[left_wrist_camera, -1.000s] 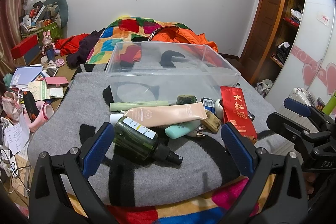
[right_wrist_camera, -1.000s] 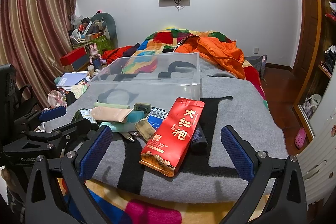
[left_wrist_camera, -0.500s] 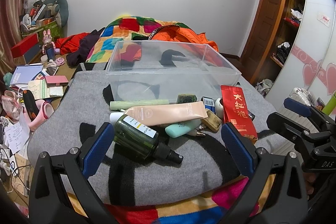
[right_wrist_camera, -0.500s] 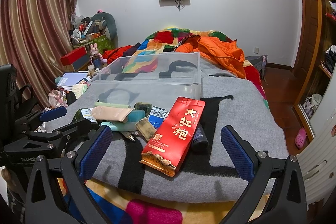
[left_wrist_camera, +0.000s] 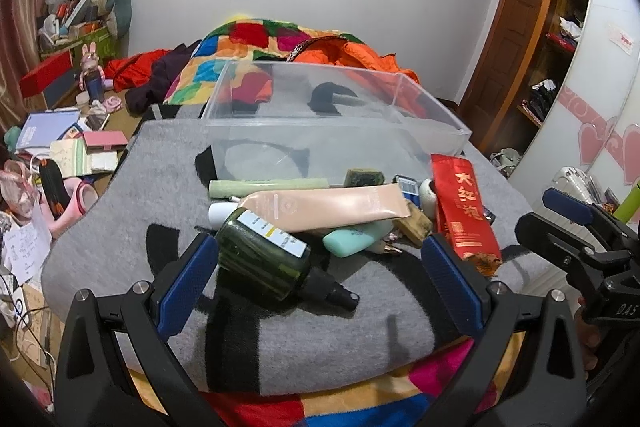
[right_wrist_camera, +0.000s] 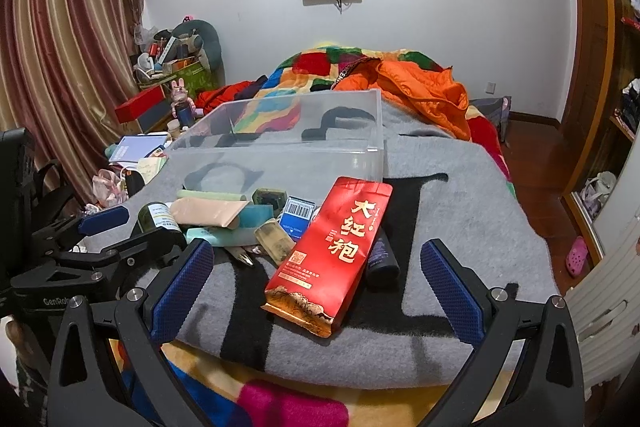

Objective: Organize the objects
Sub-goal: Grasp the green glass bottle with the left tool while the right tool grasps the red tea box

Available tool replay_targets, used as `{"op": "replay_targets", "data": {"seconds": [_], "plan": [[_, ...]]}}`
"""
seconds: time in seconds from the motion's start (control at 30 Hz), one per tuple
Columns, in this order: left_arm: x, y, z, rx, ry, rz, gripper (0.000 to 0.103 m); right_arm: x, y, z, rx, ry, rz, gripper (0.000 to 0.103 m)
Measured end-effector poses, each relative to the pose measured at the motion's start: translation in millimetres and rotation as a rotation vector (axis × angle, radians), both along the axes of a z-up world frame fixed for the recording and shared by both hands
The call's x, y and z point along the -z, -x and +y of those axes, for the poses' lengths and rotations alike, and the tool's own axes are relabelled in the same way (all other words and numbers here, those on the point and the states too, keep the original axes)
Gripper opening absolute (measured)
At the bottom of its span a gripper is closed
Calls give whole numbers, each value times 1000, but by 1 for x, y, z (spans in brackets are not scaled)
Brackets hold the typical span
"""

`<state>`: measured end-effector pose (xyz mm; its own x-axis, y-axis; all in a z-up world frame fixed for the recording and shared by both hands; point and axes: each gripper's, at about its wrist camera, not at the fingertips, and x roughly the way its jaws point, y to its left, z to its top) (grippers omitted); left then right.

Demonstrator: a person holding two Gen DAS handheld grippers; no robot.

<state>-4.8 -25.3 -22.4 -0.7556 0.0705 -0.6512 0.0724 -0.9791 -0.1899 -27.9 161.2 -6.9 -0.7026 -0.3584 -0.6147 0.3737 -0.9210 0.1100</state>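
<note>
A pile of small objects lies on a grey blanket (left_wrist_camera: 304, 339) in front of an empty clear plastic bin (left_wrist_camera: 336, 131). It includes a dark green spray bottle (left_wrist_camera: 264, 259), a beige tube (left_wrist_camera: 324, 207), a pale green tube (left_wrist_camera: 268, 187), a teal bar (left_wrist_camera: 356, 237) and a red tea packet (left_wrist_camera: 464, 215). My left gripper (left_wrist_camera: 320, 285) is open, its fingers on either side of the spray bottle, just short of it. My right gripper (right_wrist_camera: 316, 285) is open just before the red tea packet (right_wrist_camera: 336, 251). The bin (right_wrist_camera: 280, 151) stands behind the pile.
A bedside table (left_wrist_camera: 60, 147) at the left is cluttered with books, papers and toys. A patchwork quilt (left_wrist_camera: 256, 43) and an orange jacket (right_wrist_camera: 424, 95) lie beyond the bin. A wardrobe (left_wrist_camera: 556, 39) stands at the right. Each gripper shows in the other's view (left_wrist_camera: 580, 239) (right_wrist_camera: 92, 251).
The left gripper has edged slightly forward toward the spray bottle. The right gripper and the objects have hardly moved.
</note>
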Motion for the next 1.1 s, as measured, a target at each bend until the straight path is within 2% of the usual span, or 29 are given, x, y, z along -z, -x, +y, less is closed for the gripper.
{"op": "replay_targets", "data": {"seconds": [0.2, 0.27, 0.33, 0.53, 0.6, 0.67, 0.8, 0.93, 1.1], "plan": [[11, 8, -9, -28, -9, -27, 102, 12, 12, 2, 12, -1, -42, 103], [15, 13, -12, -38, -1, -39, 92, 17, 18, 2, 23, -3, -59, 103], [19, 17, -14, -44, -3, -55, 87, 23, 24, 3, 34, 0, -72, 103], [31, 26, -26, -61, -41, -89, 82, 35, 43, 2, 53, -6, -101, 102], [34, 27, -27, -58, -41, -96, 77, 39, 46, 0, 52, -7, -113, 102], [38, 28, -28, -50, -48, -108, 67, 43, 50, -3, 52, -14, -119, 98], [41, 26, -28, -48, -43, -99, 64, 48, 51, -9, 53, -52, -119, 88], [39, 23, -29, -65, -28, -84, 64, 45, 44, -2, 57, -27, -128, 88], [36, 18, -32, -77, -21, -74, 64, 46, 32, -1, 54, -46, -139, 88]]}}
